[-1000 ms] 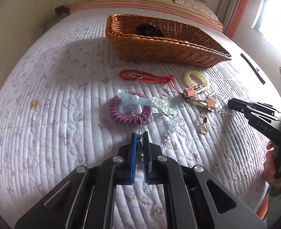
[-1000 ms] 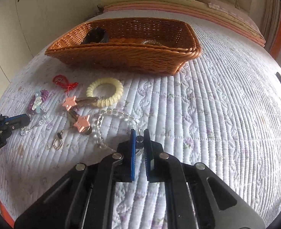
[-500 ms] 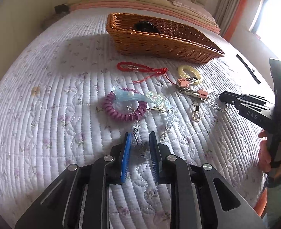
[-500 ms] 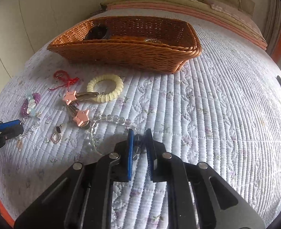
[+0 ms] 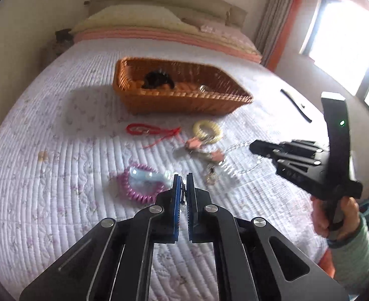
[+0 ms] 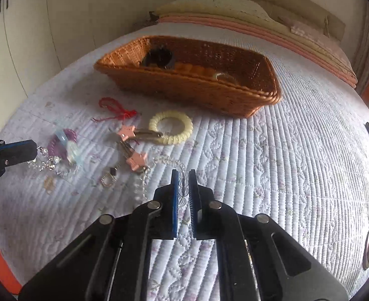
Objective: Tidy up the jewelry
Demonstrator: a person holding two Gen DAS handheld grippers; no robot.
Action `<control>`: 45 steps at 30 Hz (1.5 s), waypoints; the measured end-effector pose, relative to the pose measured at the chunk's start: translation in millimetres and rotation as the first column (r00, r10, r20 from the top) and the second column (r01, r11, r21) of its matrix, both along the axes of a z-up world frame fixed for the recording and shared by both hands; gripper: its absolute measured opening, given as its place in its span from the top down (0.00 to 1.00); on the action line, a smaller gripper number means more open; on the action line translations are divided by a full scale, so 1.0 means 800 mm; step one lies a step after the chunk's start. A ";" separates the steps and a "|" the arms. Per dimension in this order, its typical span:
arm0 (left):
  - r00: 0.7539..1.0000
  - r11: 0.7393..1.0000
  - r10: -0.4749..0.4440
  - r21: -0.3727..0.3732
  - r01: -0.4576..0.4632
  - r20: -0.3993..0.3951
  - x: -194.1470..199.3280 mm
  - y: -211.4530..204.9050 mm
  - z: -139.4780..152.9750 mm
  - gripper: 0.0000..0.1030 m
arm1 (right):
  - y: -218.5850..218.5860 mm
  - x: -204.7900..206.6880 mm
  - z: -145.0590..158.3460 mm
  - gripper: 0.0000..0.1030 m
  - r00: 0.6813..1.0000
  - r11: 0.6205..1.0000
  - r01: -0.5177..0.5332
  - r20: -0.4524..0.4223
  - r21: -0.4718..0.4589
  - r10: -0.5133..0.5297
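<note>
My left tool (image 5: 183, 188) pinches a crystal chain (image 6: 46, 164); its jaws have just been closing on it. My right tool (image 6: 183, 185) is pressed on a clear bead bracelet (image 6: 168, 163). Only the left view shows the window (image 5: 345, 35) and my right hand (image 5: 335, 217); only the right view shows the white cupboards (image 6: 34, 25). The wicker basket (image 6: 234, 100) stands on the quilted bed (image 6: 297, 163), beyond the jewelry.

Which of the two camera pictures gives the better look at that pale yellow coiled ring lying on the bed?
The right wrist view. There the pale yellow coiled ring lies sharp and whole on the quilted bedspread, its ridges plain, with a clip attached. The left wrist view shows the same ring smaller and blurred.
</note>
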State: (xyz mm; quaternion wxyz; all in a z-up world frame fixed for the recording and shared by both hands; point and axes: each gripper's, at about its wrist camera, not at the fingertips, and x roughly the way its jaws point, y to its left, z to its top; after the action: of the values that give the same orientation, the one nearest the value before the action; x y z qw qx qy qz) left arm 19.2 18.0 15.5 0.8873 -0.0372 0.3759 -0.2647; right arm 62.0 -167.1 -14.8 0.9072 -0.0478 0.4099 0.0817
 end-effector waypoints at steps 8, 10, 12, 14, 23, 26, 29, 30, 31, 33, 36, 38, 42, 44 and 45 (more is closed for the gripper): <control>0.997 0.990 -0.036 -0.133 0.046 0.073 -0.004 0.014 0.058 0.98 | 0.000 -0.009 0.054 0.94 0.997 0.999 0.002 0.083 0.044 -0.005; 0.997 0.990 -0.034 -0.134 0.043 0.065 0.002 0.012 0.056 0.98 | -0.004 -0.008 0.055 0.94 0.996 0.999 0.008 0.084 0.052 -0.012; 0.998 0.992 -0.027 -0.124 0.035 0.065 0.012 0.007 0.056 0.98 | -0.008 -0.005 0.061 0.94 0.996 0.997 0.005 0.083 0.073 -0.011; 0.997 0.992 -0.028 -0.124 0.038 0.078 0.021 0.007 0.063 0.98 | -0.012 0.000 0.074 0.94 0.995 0.996 0.002 0.097 0.087 -0.011; 0.984 0.996 0.017 -0.090 -0.001 0.178 0.114 -0.028 0.120 0.98 | -0.018 0.069 0.142 0.94 0.979 0.997 0.016 0.201 0.076 -0.031; 0.988 0.995 0.033 -0.099 -0.018 0.151 0.166 -0.044 0.111 0.98 | -0.017 0.111 0.140 0.94 0.980 0.995 0.013 0.195 0.097 -0.032; 0.992 0.996 0.049 -0.081 -0.039 0.116 0.207 -0.061 0.087 0.98 | -0.017 0.157 0.121 0.94 0.991 0.991 0.014 0.134 0.132 -0.031; 0.994 0.996 0.047 -0.078 -0.039 0.098 0.221 -0.066 0.075 0.98 | -0.017 0.171 0.112 0.94 0.993 0.989 0.010 0.111 0.146 -0.027; 0.996 0.997 0.042 -0.072 -0.036 0.084 0.229 -0.071 0.064 0.98 | -0.017 0.182 0.104 0.94 0.995 0.988 0.012 0.092 0.153 -0.026; 0.997 0.998 0.045 -0.045 -0.042 0.058 0.245 -0.080 0.043 0.98 | -0.019 0.204 0.083 0.94 0.998 0.987 0.019 0.050 0.161 -0.028; 0.998 0.999 0.052 0.001 -0.052 0.037 0.258 -0.086 0.020 0.98 | -0.026 0.225 0.057 0.94 0.999 0.988 0.048 0.006 0.147 -0.049; 0.998 0.998 0.057 0.026 -0.058 0.030 0.262 -0.087 0.010 0.98 | -0.032 0.235 0.046 0.94 0.996 0.987 0.084 -0.023 0.134 -0.082; 0.998 0.996 0.059 0.071 -0.060 0.020 0.264 -0.087 -0.004 0.97 | -0.043 0.239 0.032 0.93 0.992 0.985 0.121 -0.039 0.126 -0.117; 0.998 0.995 0.062 0.078 -0.062 0.012 0.265 -0.084 -0.007 0.95 | -0.047 0.240 0.030 0.93 0.991 0.982 0.132 -0.055 0.135 -0.126; 0.998 0.995 0.064 0.078 -0.065 0.008 0.263 -0.082 -0.007 0.91 | -0.049 0.240 0.030 0.93 0.990 0.981 0.138 -0.058 0.139 -0.131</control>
State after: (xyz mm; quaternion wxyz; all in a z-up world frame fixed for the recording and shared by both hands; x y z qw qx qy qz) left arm 230.0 -47.2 9.6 0.8972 -0.0138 0.3821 -0.2211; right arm 253.7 -206.5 8.9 0.9015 0.0469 0.4272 0.0506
